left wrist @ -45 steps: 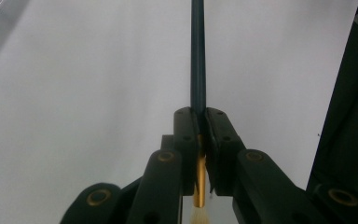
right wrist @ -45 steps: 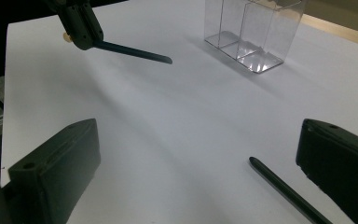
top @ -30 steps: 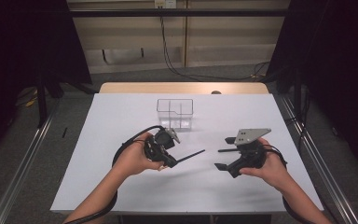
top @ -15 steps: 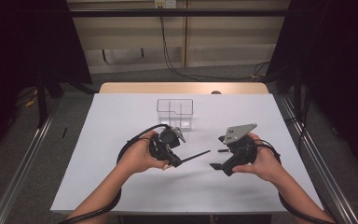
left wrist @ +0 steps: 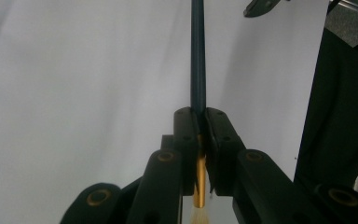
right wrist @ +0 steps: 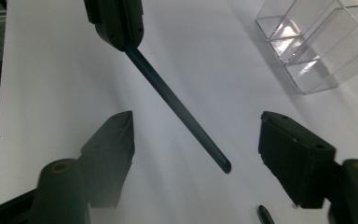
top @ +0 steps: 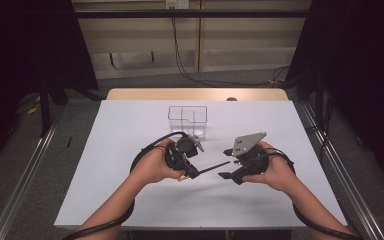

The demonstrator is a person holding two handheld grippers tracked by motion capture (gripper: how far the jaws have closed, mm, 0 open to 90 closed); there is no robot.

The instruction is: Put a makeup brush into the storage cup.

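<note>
Left gripper view: fingers (left wrist: pixel 199 140) tight on brush (left wrist: pixel 198 56); right fingers (right wrist: pixel 196 154) apart, closing round its tip.

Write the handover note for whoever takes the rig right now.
Left gripper: shut on the brush, gold ferrule and bristles behind the jaws, dark handle pointing at the right gripper.
Right gripper: jaws have just been closing, not touching; the handle tip lies between them.
Clear compartment box: at the back of the white table.
Done: brush lifted and offered.
Left: probably close the right gripper on the handle, release the left.
</note>
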